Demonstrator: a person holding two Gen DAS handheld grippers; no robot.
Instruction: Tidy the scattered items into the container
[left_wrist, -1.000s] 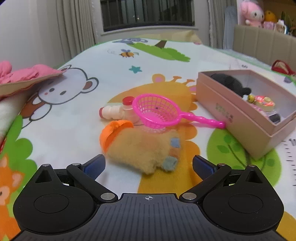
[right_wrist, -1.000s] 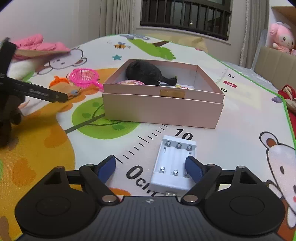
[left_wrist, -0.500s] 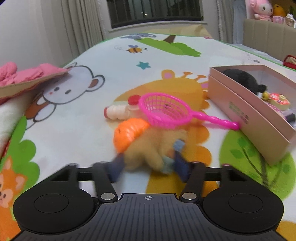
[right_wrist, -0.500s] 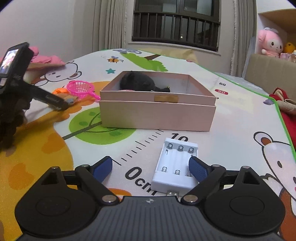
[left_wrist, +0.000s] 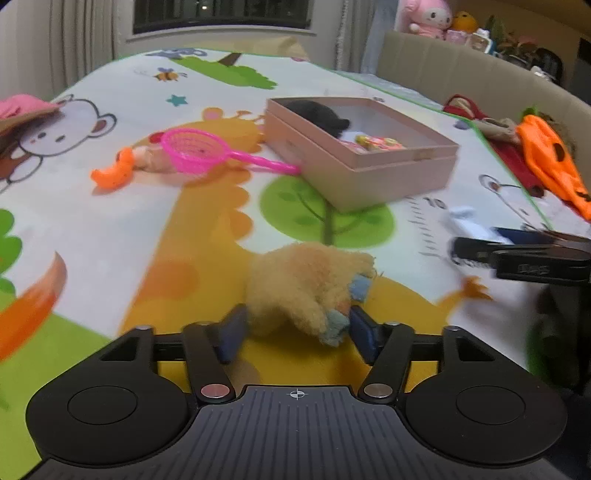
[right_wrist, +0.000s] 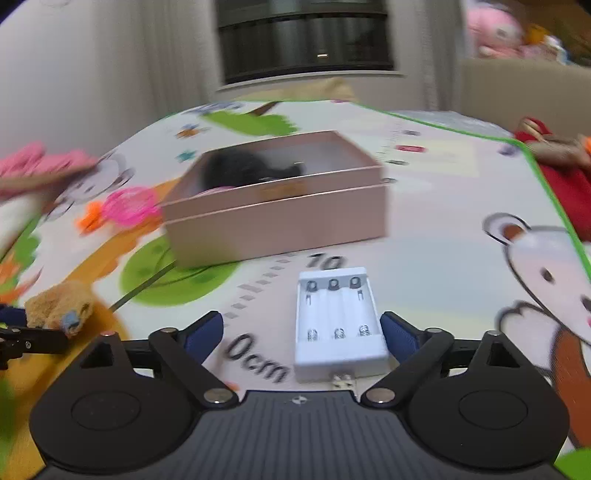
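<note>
A fuzzy yellow plush toy (left_wrist: 306, 284) sits pinched between the left gripper (left_wrist: 295, 330) jaws, which have just eased wider yet grip it, apparently bound for the pink box (left_wrist: 369, 166) at one o'clock. The right gripper (right_wrist: 301, 330) straddles a white battery holder (right_wrist: 338, 321) on the play mat (left_wrist: 110, 229), jaws open and narrowing, only the right pad about touching it.

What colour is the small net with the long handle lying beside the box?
Bright pink net, clearest in the left wrist view.
</note>
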